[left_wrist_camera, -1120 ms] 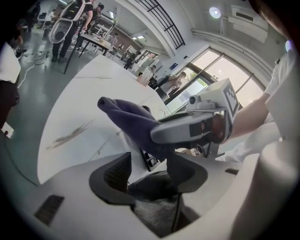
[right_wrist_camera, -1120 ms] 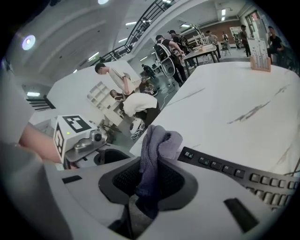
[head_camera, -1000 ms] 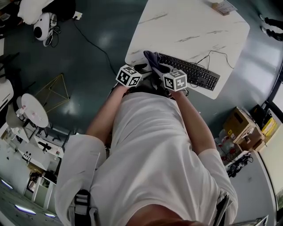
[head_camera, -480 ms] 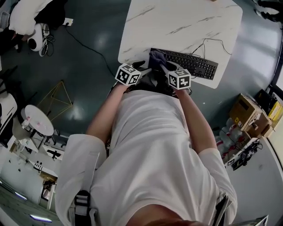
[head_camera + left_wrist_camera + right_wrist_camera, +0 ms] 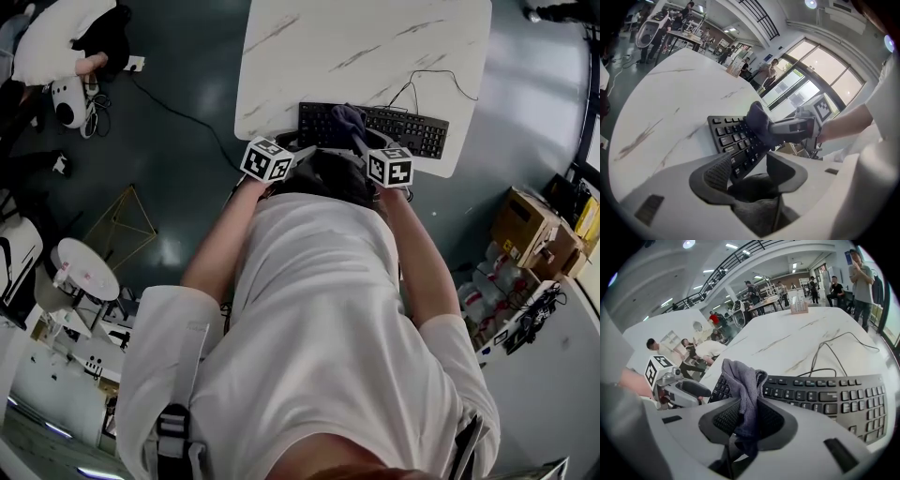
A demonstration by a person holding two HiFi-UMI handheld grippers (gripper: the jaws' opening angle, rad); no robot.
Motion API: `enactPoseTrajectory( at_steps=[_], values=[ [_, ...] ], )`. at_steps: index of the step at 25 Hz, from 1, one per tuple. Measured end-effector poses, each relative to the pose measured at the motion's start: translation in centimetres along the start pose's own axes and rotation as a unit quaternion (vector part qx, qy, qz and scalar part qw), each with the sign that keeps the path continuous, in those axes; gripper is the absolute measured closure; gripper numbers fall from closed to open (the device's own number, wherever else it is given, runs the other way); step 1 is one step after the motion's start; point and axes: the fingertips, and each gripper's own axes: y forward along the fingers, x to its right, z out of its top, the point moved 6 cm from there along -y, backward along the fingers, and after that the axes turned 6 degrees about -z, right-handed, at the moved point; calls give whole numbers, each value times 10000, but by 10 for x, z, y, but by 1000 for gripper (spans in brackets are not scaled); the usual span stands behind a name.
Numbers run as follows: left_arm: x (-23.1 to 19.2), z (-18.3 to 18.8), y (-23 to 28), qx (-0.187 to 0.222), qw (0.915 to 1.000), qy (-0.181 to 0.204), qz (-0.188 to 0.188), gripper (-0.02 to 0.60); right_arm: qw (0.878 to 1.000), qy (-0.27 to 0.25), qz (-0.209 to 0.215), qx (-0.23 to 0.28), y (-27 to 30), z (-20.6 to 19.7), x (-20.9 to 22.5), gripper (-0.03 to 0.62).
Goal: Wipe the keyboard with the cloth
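The right gripper (image 5: 749, 416) pinches the grey cloth (image 5: 743, 380), which is bunched on the keys toward the black keyboard's (image 5: 825, 397) left end. The left gripper (image 5: 750, 171) (jaws spread, empty) hangs beside that end, at the marble table's (image 5: 787, 343) near edge.

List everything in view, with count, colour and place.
table: one, white marbled, ahead of the person
keyboard: one, black, at the table's near edge
cable: one, black, loops from the keyboard across the table
cloth: one, grey, over the keyboard's left half
cardboard boxes: at least two, brown, on the floor at right
bystanders: several, beyond the table
left gripper: one, grey, jaws apart, at the keyboard's left end
right gripper: one, grey, shut on the cloth
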Motion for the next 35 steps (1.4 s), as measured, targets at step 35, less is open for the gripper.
enactPoseTrajectory(
  at_steps=[35],
  values=[
    [13,-22,6,544,9864,-709,1383,345,9932,628,-940,294,-101,-36,206,487]
  ],
)
